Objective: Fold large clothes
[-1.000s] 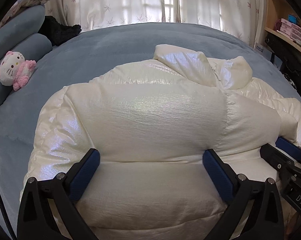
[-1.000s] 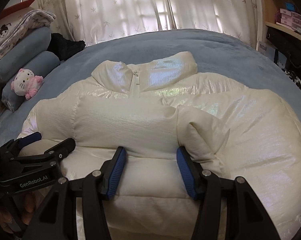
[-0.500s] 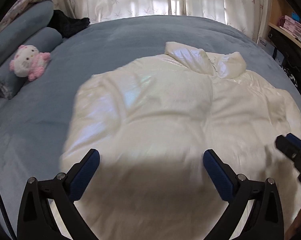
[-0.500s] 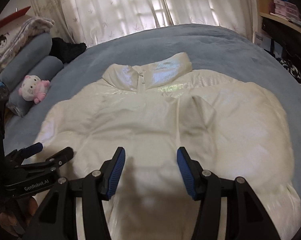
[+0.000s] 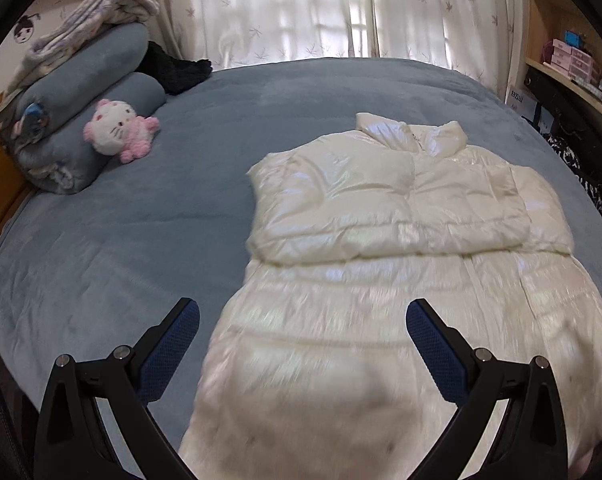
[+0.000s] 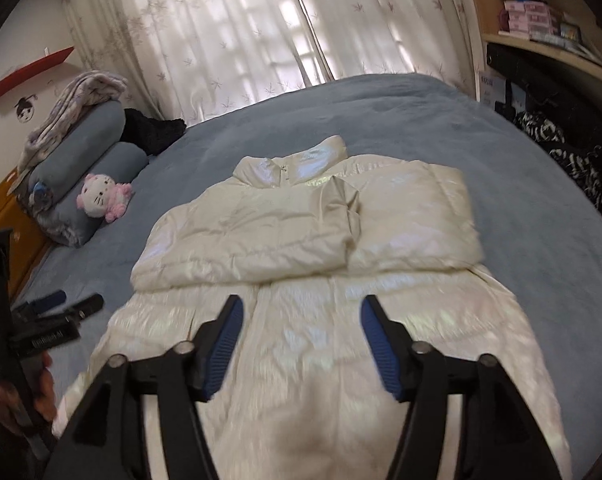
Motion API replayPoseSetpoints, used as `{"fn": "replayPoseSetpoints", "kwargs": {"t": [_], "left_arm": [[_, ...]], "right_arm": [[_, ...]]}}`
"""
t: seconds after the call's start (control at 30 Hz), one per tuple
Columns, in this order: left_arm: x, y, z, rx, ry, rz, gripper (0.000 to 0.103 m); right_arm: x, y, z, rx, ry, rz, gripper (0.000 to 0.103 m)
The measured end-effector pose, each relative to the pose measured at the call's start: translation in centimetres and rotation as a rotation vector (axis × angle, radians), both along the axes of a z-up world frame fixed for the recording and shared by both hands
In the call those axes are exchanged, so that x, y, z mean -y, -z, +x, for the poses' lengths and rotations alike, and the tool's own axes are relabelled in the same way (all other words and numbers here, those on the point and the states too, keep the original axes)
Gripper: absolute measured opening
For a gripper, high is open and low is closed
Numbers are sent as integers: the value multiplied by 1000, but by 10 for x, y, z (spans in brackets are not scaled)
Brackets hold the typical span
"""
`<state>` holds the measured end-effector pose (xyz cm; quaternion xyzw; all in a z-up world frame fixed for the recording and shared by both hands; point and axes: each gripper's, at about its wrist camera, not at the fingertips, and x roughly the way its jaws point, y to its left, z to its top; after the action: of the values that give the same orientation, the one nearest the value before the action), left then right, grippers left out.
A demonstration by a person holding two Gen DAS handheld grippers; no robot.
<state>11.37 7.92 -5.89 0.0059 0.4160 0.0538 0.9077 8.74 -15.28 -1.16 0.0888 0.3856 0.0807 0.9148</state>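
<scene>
A white puffer jacket (image 5: pixel 381 208) lies flat on the blue bed (image 5: pixel 141 240), collar toward the window, with both sleeves folded across its chest (image 6: pixel 301 216). My left gripper (image 5: pixel 303 309) hangs open above the jacket's lower half with nothing between its fingers. It also shows at the left edge of the right wrist view (image 6: pixel 77 299), held by a hand (image 6: pixel 13 396). My right gripper (image 6: pixel 302 304) hovers over the lower front of the jacket. Its jaws are opening, and only air lies between the blue pads.
A pink and white plush cat (image 5: pixel 117 128) leans on rolled blue blankets (image 5: pixel 85 92) at the bed's left, with a black garment (image 5: pixel 173 70) behind. Shelves with boxes (image 5: pixel 573 60) and dark clutter line the right side. Curtains (image 5: pixel 301 8) hang at the back.
Both grippers have lifted and drawn back from the folded sleeves, so the whole jacket now shows below them. The right jaws stand wider than before.
</scene>
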Motion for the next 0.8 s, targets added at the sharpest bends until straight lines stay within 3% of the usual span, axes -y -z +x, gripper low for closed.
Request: {"fn": "replayPoseSetpoints", "kwargs": {"t": [0.23, 0.4, 0.8], "left_arm": [[-27, 12, -63, -22, -27, -4, 102], [-53, 32, -92, -68, -54, -38, 102], [-113, 79, -137, -170, -86, -241, 102]], "right_arm": [[20, -1, -57, 13, -2, -34, 69], [47, 6, -80, -6, 45, -24, 76], [146, 21, -135, -46, 217, -15, 76]]}}
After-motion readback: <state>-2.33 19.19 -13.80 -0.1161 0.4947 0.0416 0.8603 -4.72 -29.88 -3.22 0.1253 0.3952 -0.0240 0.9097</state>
